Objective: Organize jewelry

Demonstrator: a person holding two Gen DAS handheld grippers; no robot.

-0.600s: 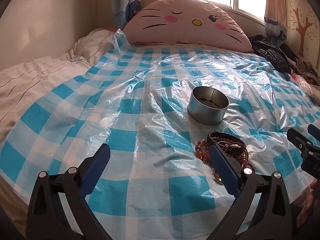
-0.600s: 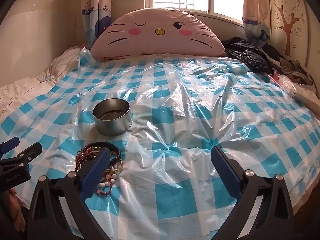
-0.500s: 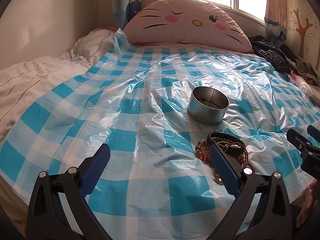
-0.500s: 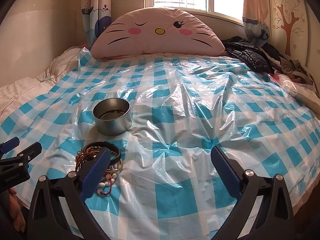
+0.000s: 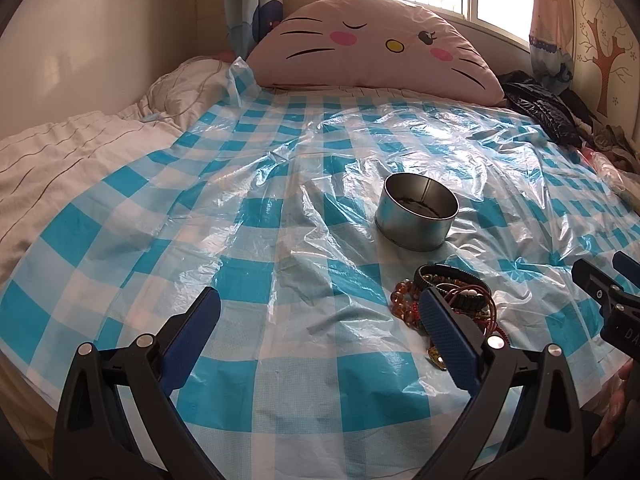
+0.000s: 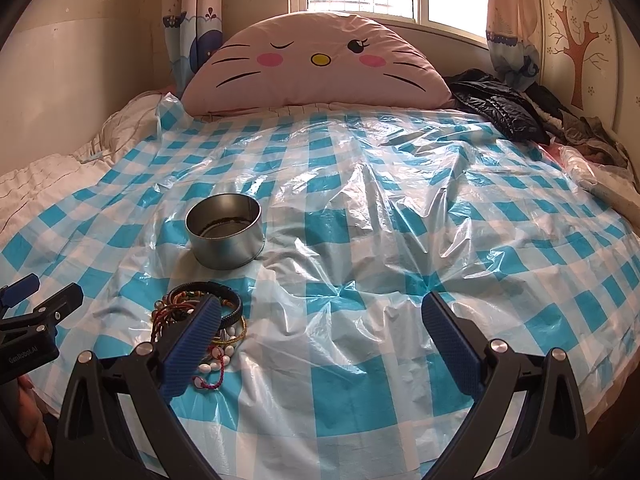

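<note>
Your left gripper [image 5: 318, 330] stands spread to its widest with only checked plastic sheet [image 5: 280, 380] between the jaws. Your right gripper [image 6: 320, 330] is just as wide and holds nothing. The pile of bracelets [image 5: 452, 300] lies partly behind your left gripper's right finger and your right gripper's left finger. Just beyond the pile stands the round metal tin [image 6: 226, 230], open-topped. Farther off, a pink cat-face pillow [image 6: 316, 64] leans at the bed's head.

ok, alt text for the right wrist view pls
A pile of bracelets lies on a blue-checked plastic sheet over a bed, just in front of an open round metal tin. The right gripper hovers open and empty; a pink cat-face pillow sits behind.
</note>
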